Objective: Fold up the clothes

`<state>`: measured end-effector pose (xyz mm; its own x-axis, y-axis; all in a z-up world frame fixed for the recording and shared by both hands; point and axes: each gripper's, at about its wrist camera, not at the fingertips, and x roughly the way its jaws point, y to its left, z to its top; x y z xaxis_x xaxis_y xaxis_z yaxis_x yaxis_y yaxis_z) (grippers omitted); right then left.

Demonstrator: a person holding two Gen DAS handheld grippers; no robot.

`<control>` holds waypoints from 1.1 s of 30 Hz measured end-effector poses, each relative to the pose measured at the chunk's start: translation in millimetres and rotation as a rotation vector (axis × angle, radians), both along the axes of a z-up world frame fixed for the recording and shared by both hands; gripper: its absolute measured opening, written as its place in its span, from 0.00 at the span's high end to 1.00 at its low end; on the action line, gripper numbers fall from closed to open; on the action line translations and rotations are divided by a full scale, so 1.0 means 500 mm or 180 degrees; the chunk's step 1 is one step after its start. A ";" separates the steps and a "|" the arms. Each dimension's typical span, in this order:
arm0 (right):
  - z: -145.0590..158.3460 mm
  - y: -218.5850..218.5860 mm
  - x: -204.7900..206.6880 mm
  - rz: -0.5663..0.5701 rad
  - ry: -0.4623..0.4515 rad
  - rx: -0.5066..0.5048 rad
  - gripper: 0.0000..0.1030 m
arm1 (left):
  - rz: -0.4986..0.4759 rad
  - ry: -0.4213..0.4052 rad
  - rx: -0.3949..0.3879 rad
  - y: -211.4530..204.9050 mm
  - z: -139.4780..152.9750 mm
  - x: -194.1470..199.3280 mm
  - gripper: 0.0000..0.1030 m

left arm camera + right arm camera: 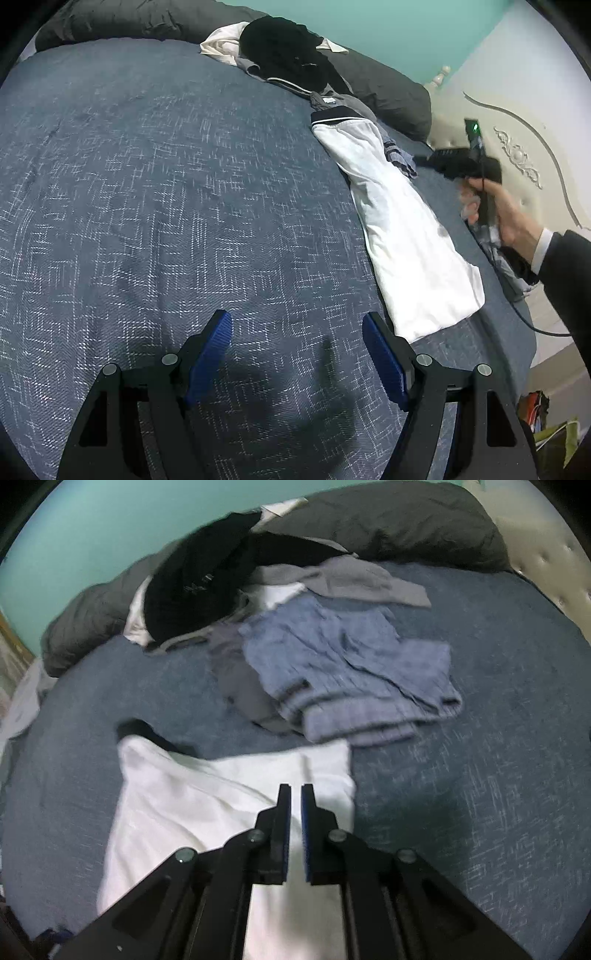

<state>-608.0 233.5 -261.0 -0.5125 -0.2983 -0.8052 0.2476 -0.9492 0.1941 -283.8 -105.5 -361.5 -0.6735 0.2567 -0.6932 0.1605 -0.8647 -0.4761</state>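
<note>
A white garment [402, 229] lies folded into a long strip on the blue bedspread [166, 184], right of my left gripper [297, 354]. That gripper hovers open over bare bedspread with nothing between its blue pads. In the right wrist view the white garment [207, 805] lies just under my right gripper [295, 788], whose jaws stand almost together with no cloth seen pinched. A hand holds that right gripper [424, 159], blurred, over the garment's far side. Beyond it lies a crumpled blue garment [347, 672].
A heap of black [192, 590], grey [351, 578] and pale clothes lies against the dark grey bedding [388, 520] at the back. A cream headboard [517, 147] bounds the bed on the right. A cable trails off the bed's edge [532, 325].
</note>
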 end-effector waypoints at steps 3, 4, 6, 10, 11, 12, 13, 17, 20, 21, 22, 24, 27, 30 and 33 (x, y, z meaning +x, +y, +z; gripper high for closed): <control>0.039 -0.067 0.003 0.0333 0.0076 -0.0004 0.70 | -0.0006 0.0003 0.0009 0.001 0.001 0.001 0.26; 0.051 -0.092 0.004 0.0446 0.0091 0.0017 0.67 | -0.0008 0.0004 0.0010 0.002 0.002 0.002 0.26; 0.068 -0.159 0.006 0.0722 0.0110 0.0113 0.66 | -0.0006 0.0009 0.0011 0.001 0.003 0.003 0.26; 0.073 -0.262 0.006 0.1072 0.0138 0.0406 0.61 | -0.0006 0.0022 0.0023 0.000 0.004 0.004 0.26; 0.073 -0.287 0.006 0.1153 0.0150 0.0498 0.61 | -0.0010 0.0022 0.0025 0.000 0.003 0.004 0.26; 0.073 -0.313 0.006 0.1234 0.0162 0.0591 0.61 | -0.0013 0.0021 0.0028 -0.001 0.003 0.003 0.26; 0.072 -0.334 0.003 0.1312 0.0168 0.0681 0.61 | -0.0016 0.0021 0.0031 -0.002 0.002 0.002 0.26; 0.062 -0.404 -0.013 0.1624 0.0159 0.1048 0.60 | -0.0004 0.0008 0.0068 -0.010 -0.005 0.001 0.26; 0.036 -0.447 -0.030 0.1824 0.0037 0.1340 0.60 | 0.0009 -0.0008 0.0112 -0.014 -0.012 -0.001 0.26; 0.025 -0.457 -0.035 0.1848 -0.0010 0.1435 0.60 | 0.0013 -0.0012 0.0123 -0.015 -0.014 -0.001 0.26; 0.014 -0.463 -0.041 0.1862 -0.0050 0.1518 0.61 | 0.0010 -0.0016 0.0129 -0.015 -0.015 -0.002 0.26; -0.006 -0.471 -0.053 0.1889 -0.0122 0.1647 0.61 | 0.0002 -0.0024 0.0136 -0.015 -0.018 -0.002 0.26; -0.023 -0.469 -0.056 0.1933 -0.0172 0.1747 0.70 | -0.0004 -0.0029 0.0143 -0.016 -0.021 -0.002 0.26; -0.033 -0.465 -0.059 0.1935 -0.0219 0.1849 0.86 | -0.0004 -0.0028 0.0147 -0.016 -0.021 -0.002 0.26; -0.035 -0.455 -0.063 0.1915 -0.0249 0.1819 0.94 | -0.0004 -0.0027 0.0151 -0.017 -0.021 -0.002 0.26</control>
<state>-639.3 6.1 -278.4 -0.3324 -0.0378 -0.9424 0.7498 -0.6167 -0.2397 -284.5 -113.8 -372.2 -0.6672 0.2902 -0.6860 0.1636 -0.8414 -0.5151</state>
